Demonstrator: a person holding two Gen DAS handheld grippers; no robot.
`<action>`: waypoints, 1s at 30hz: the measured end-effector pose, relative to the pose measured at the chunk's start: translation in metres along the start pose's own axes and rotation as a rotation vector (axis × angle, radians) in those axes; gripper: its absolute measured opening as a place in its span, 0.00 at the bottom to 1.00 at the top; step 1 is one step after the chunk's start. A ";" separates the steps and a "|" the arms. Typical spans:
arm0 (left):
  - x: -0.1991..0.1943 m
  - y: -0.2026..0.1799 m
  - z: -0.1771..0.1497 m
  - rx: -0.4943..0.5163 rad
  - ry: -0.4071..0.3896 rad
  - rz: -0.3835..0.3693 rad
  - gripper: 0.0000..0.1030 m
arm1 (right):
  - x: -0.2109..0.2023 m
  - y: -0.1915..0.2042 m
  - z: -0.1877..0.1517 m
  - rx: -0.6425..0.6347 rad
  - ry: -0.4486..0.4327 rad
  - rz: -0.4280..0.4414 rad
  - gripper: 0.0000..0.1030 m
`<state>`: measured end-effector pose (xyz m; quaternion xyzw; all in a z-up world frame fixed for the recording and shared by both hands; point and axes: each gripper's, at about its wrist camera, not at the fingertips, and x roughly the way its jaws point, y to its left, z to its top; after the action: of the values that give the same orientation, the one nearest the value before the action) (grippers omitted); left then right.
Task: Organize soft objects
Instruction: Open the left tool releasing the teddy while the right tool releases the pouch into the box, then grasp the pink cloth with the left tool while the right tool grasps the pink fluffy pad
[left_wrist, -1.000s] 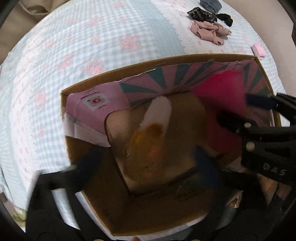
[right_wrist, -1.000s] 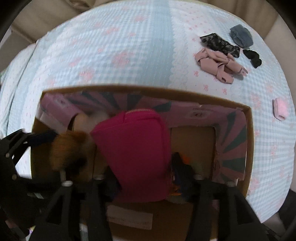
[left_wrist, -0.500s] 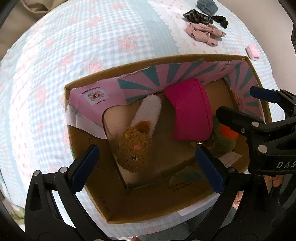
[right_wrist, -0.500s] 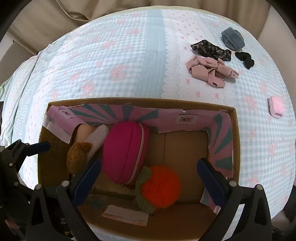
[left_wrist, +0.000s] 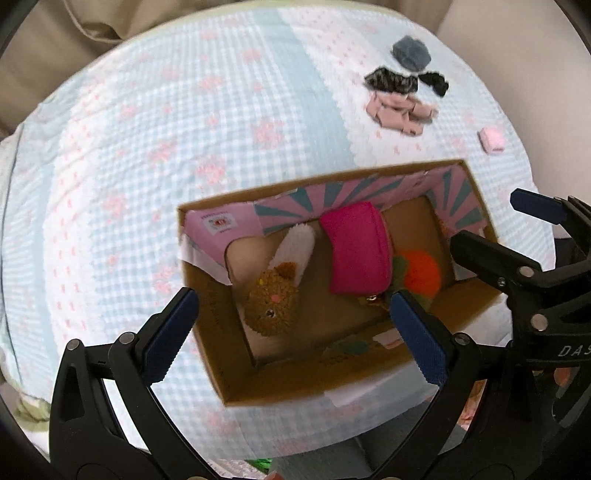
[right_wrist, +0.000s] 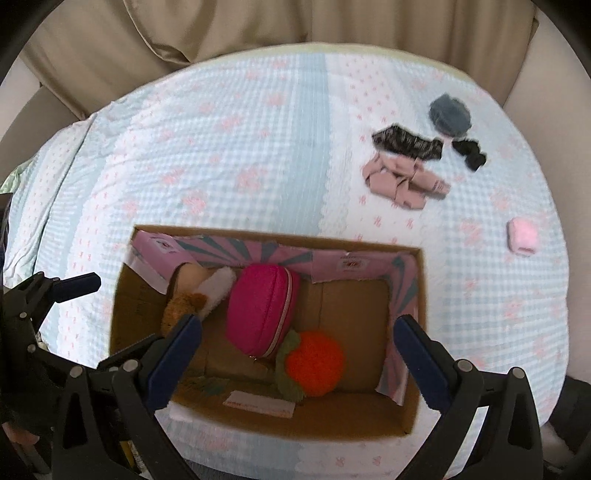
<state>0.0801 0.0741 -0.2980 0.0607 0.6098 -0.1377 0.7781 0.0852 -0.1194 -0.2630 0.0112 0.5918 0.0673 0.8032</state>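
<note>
An open cardboard box lies on the bed. Inside are a brown plush bunny with a white ear, a magenta zip pouch and an orange plush fruit. My left gripper is open and empty above the box's near left part. My right gripper is open and empty above the box; it also shows in the left wrist view. Loose socks lie far right: pink ones, a dark patterned one, a black one, a grey-blue one.
A small pink folded item lies on the blue checked bedspread right of the box. A beige cover lies beyond the bed's far edge. The bed's near edge is just below the box.
Both grippers have let go of the plush bunny and the magenta pouch inside the box, opened, and pulled back up and away; the box now looks smaller.
</note>
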 end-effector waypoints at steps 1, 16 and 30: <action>-0.009 -0.001 0.000 -0.004 -0.013 0.004 1.00 | -0.008 0.000 0.000 -0.002 -0.012 -0.002 1.00; -0.132 -0.025 -0.009 -0.065 -0.226 0.026 1.00 | -0.140 -0.009 -0.008 0.018 -0.220 -0.079 1.00; -0.186 -0.070 0.017 -0.038 -0.389 0.024 1.00 | -0.195 -0.079 -0.014 0.145 -0.346 -0.182 1.00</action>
<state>0.0354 0.0293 -0.1087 0.0257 0.4497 -0.1262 0.8838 0.0226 -0.2226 -0.0898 0.0266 0.4468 -0.0513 0.8928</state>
